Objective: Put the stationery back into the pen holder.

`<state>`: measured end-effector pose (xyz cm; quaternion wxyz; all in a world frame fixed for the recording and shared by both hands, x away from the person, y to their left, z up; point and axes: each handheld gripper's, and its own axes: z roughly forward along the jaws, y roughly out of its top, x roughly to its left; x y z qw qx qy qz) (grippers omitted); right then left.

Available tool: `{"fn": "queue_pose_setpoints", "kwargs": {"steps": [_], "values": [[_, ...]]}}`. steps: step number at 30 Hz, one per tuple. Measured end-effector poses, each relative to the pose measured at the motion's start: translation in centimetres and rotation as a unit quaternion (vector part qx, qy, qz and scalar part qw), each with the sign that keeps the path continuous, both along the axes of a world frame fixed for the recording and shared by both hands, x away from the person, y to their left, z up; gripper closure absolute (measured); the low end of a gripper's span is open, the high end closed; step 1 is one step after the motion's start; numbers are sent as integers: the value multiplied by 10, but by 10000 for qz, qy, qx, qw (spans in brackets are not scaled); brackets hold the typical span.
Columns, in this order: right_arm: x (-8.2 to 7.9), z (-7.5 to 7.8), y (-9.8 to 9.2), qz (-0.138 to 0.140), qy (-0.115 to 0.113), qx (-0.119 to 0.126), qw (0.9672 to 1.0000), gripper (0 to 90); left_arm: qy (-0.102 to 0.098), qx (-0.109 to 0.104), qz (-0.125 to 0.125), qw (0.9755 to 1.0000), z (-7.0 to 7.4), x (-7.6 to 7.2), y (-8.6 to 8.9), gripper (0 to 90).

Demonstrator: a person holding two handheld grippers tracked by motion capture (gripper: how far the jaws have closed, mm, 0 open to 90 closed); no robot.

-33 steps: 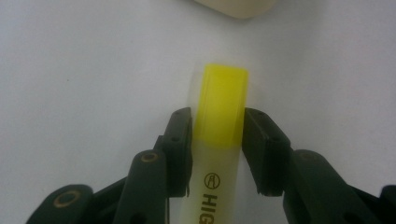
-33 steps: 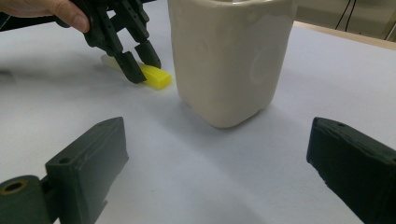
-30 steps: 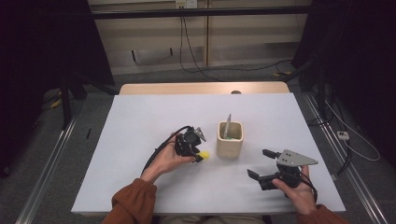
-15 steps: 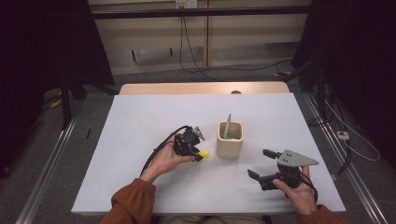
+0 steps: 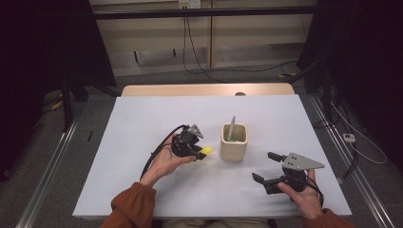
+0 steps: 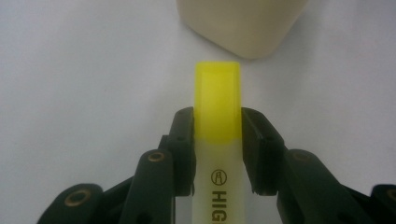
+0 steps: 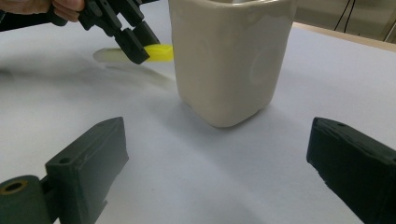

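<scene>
The person's left hand (image 5: 166, 161), in a rust-orange sleeve (image 5: 133, 209), reaches forward over the white table (image 5: 142, 128) and carries the left claw (image 5: 198, 153), whose jaws are pressed against both sides of a yellow highlighter (image 6: 217, 140); its yellow capped end points toward the cream holder (image 5: 234, 141) just beside it, a little short of touching. The holder stands upright near the table's middle with a grey, blade-like object (image 5: 232, 127) leaning inside. To the right, near the table's front edge, the right hand (image 5: 306, 197) holds the right claw (image 5: 267, 167) low with its jaws spread wide and nothing between them, facing the holder. Behind the table lie a grey floor, cables (image 5: 204, 66) and dark curtains.
</scene>
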<state>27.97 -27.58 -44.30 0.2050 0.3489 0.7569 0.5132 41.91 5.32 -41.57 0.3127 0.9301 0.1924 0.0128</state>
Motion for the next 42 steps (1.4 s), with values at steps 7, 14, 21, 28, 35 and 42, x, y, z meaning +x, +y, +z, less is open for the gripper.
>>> {"fn": "queue_pose_setpoints", "kwargs": {"steps": [7,14,21,28,35,42], "values": [[0,0,0,-6,2,-5,10000,50,-35,-262,116,9996,7,-1,6,673],[0,0,0,1,3,-6,10000,49,20,-645,287,9975,14,-2,8,672],[0,0,0,-4,-1,-6,10000,49,-203,-954,370,9945,22,-2,15,672],[0,0,0,0,3,1,10000,49,-374,-1248,383,9907,29,-5,17,672],[-1,0,0,2,-4,-6,10000,49,-476,-1417,367,9881,31,-9,17,672],[-1,1,0,0,-13,-1,10000,50,-664,-1625,422,9836,38,-12,19,672]]}}
